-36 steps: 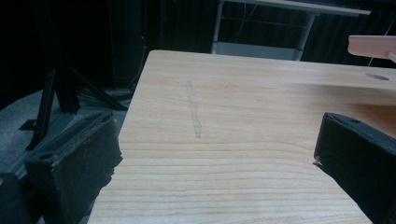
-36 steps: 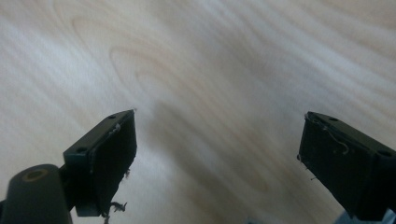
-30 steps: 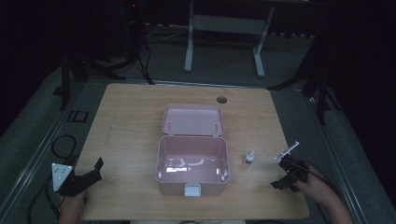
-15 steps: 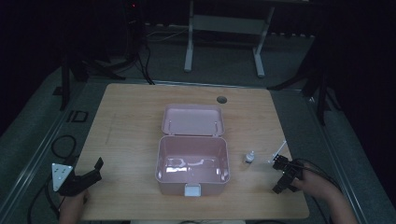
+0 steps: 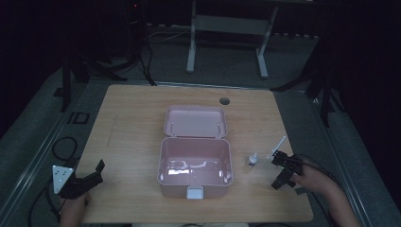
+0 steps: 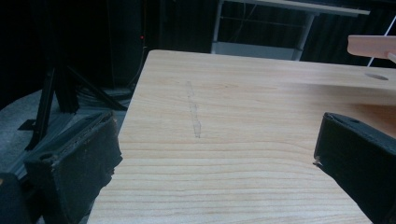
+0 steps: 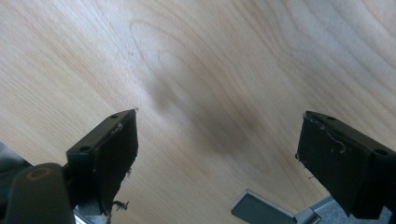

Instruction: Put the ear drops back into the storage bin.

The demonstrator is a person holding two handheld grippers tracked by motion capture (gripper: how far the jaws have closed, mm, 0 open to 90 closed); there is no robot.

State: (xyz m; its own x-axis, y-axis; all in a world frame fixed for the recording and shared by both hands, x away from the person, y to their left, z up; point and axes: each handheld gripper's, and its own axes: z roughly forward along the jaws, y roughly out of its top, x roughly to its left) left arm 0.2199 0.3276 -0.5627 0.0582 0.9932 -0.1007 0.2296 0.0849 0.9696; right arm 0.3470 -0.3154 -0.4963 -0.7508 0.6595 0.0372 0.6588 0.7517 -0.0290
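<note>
A pale wooden counter (image 5: 132, 123) stands in a dark room, a white-framed stand (image 5: 227, 28) behind its far edge and a round hole (image 5: 224, 100) near that edge. At mid-counter sits a pink box (image 5: 195, 163), lid laid back toward the far edge; its inside looks bare. Between the box and the right edge stand a small white bottle (image 5: 253, 159) and a thin white stick (image 5: 277, 146). The right tool (image 5: 282, 172), near the right edge just beside them, gapes with nothing held; its own view shows bare wood grain. The left tool (image 5: 87, 178), at the near left corner, is likewise spread wide, and its view adds a faint scuff mark (image 6: 194, 112).
</note>
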